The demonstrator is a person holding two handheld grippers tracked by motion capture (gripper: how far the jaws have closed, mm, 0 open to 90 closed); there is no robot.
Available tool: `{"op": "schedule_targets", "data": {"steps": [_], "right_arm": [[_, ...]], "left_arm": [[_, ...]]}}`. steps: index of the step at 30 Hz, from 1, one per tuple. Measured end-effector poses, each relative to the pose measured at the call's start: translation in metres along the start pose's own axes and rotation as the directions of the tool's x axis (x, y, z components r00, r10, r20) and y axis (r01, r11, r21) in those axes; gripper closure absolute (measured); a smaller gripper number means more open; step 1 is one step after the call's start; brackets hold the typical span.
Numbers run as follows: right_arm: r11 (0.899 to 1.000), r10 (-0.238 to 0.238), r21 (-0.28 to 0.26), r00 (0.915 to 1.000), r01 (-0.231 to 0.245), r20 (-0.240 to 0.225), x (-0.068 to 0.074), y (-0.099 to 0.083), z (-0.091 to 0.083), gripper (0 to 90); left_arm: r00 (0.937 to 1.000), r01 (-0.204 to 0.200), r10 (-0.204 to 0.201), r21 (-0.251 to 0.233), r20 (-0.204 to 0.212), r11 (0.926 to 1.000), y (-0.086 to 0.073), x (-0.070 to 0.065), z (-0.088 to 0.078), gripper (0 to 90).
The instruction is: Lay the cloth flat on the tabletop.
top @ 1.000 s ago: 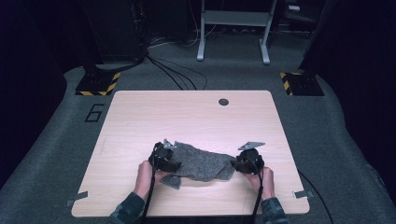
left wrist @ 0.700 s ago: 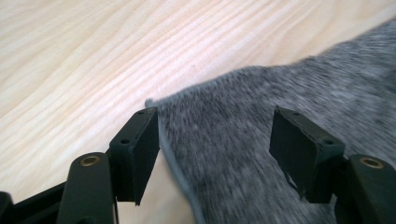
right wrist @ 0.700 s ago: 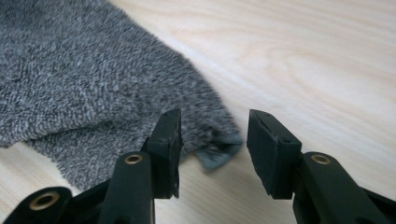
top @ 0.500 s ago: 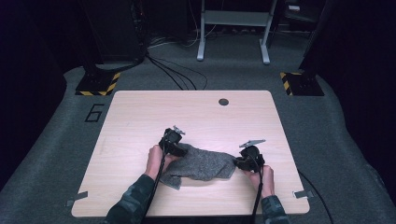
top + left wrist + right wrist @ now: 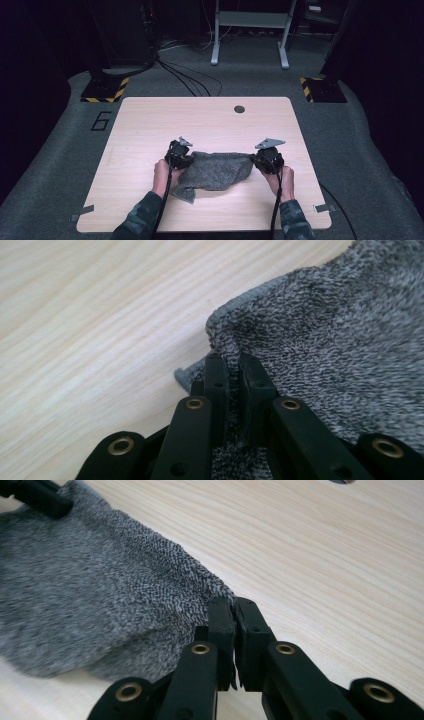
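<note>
Scene: you stand at the near edge of the table [image 5: 150, 120], a gripper in each hand, a grey cloth [image 5: 217, 170] stretched between them
Cloth: it sits on the near half of the table, about midway between the left and right edges; its top edge runs taut from one gripper to the other, and a loose corner trails toward the near edge below your left hand [image 5: 161, 175]
Left gripper [image 5: 232, 375]: your jaws have just been closing and now pinch the cloth's hemmed corner, a thin fold of grey pile squeezed between the pads; in the high view this gripper [image 5: 181, 156] sits at the cloth's left end
Right gripper [image 5: 234, 617]: your jaws have just been closing too and now stand nearly together on the cloth's edge, with fabric [image 5: 100, 595] bunched against the left jaw; in the high view it [image 5: 260, 161] holds the cloth's right end
Right hand [image 5: 282, 182]: behind the gripper, toward the near right corner
Table: pale wood, with a small dark round hole [image 5: 239, 109] near the far edge, well apart from the cloth
</note>
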State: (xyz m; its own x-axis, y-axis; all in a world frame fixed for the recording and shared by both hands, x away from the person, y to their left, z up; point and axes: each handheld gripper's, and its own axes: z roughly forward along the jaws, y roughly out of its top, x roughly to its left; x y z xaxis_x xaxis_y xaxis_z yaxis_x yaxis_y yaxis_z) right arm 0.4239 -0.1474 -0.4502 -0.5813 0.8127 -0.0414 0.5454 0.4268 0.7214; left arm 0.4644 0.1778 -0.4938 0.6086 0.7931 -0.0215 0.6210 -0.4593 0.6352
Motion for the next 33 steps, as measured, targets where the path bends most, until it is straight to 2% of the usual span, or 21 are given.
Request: {"op": "schedule_targets", "data": {"steps": [2,3,4,5,7,9,10,11,13,14,16,18,21,24,26,28,29,30,31,33], "right_arm": [[1.000,-0.020,0.006,0.9998,0.020,-0.007,0.004,-0.004,-0.003,87.3],[0.999,-0.021,0.028,0.9995,0.022,-0.022,0.007,-0.008,-0.002,87.2],[0.999,-0.022,0.043,0.9992,0.024,-0.033,0.008,-0.011,0.000,87.0],[0.996,-0.023,0.086,0.9981,0.028,-0.057,0.011,-0.018,0.005,86.7],[0.987,-0.027,0.154,0.9965,0.039,-0.079,0.013,-0.029,0.016,85.6],[0.982,-0.010,0.187,0.9946,0.030,-0.103,0.013,-0.037,0.022,83.4],[0.979,0.003,0.205,0.9925,0.022,-0.122,0.012,-0.040,0.024,78.4],[0.979,0.004,0.204,0.9914,0.023,-0.131,0.010,-0.041,0.024,75.4],[0.984,0.049,0.175,0.9871,-0.021,-0.153,0.003,-0.040,0.018,70.5],[0.987,0.053,0.160,0.9863,-0.027,-0.156,-0.002,-0.039,0.015,68.6],[0.990,0.094,0.121,0.9842,-0.076,-0.150,-0.011,-0.034,0.008,67.2],[0.988,0.136,0.090,0.9816,-0.125,-0.134,-0.019,-0.029,0.007,66.3],[0.980,0.177,0.119,0.9717,-0.159,-0.157,-0.020,-0.025,0.017,59.1],[0.977,0.164,0.162,0.9708,-0.136,-0.175,-0.009,-0.023,0.031,49.7],[0.974,0.153,0.193,0.9740,-0.120,-0.167,-0.001,-0.023,0.039,52.4],[0.972,0.135,0.210,0.9803,-0.103,-0.144,0.003,-0.023,0.044,64.6],[0.970,0.132,0.223,0.9809,-0.097,-0.143,0.004,-0.023,0.046,72.5],[0.970,0.129,0.224,0.9819,-0.095,-0.139,0.004,-0.022,0.047,81.7],[0.972,0.112,0.221,0.9831,-0.079,-0.144,0.003,-0.022,0.049,85.2],[0.973,0.115,0.212,0.9852,-0.086,-0.127,0.002,-0.020,0.049,87.7]], "left_arm": [[0.9999,0.010,-0.010,-0.008,-0.002,0.9999,-0.002,0.001,-0.006,83.5],[0.9999,0.014,-0.014,-0.010,0.001,0.9998,-0.003,0.001,-0.007,83.4],[0.9999,0.010,-0.010,0.012,0.004,0.9999,-0.005,0.002,-0.008,82.9],[0.9998,0.014,-0.015,0.027,0.016,0.9995,-0.007,0.003,-0.008,81.3],[0.9996,0.018,-0.019,0.054,0.022,0.9984,-0.011,0.005,-0.005,77.3],[0.9990,0.030,-0.032,0.066,0.032,0.9974,-0.013,0.007,-0.003,70.2],[0.9985,0.032,-0.035,0.068,0.041,0.9972,-0.014,0.008,-0.004,65.2],[0.9983,0.041,-0.044,0.069,0.039,0.9968,-0.014,0.009,-0.006,60.5],[0.9982,0.049,-0.051,0.050,0.032,0.9975,-0.012,0.011,-0.011,49.1],[0.9984,0.048,-0.049,0.039,0.027,0.9981,-0.011,0.012,-0.014,46.5],[0.9985,0.054,-0.054,0.022,0.012,0.9983,-0.007,0.015,-0.019,40.8],[0.9986,0.052,-0.052,0.030,0.007,0.9982,-0.003,0.018,-0.018,37.5],[0.9990,0.043,-0.044,0.069,0.009,0.9967,-0.002,0.020,-0.009,34.7],[0.9993,0.035,-0.036,0.093,0.010,0.9950,-0.005,0.018,-0.001,32.0],[0.9993,0.032,-0.034,0.102,0.013,0.9943,-0.006,0.017,0.001,32.4],[0.9997,0.024,-0.025,0.104,0.003,0.9942,-0.007,0.015,0.004,36.6],[0.9998,0.018,-0.017,0.097,-0.010,0.9951,-0.007,0.013,0.004,38.8],[1.0000,0.008,-0.008,0.094,-0.003,0.9956,-0.007,0.012,0.003,47.7],[1.0000,0.001,-0.001,0.091,0.003,0.9958,-0.006,0.010,0.003,54.7],[0.9998,-0.016,0.016,0.084,0.008,0.9963,-0.004,0.004,0.004,69.3]]}}
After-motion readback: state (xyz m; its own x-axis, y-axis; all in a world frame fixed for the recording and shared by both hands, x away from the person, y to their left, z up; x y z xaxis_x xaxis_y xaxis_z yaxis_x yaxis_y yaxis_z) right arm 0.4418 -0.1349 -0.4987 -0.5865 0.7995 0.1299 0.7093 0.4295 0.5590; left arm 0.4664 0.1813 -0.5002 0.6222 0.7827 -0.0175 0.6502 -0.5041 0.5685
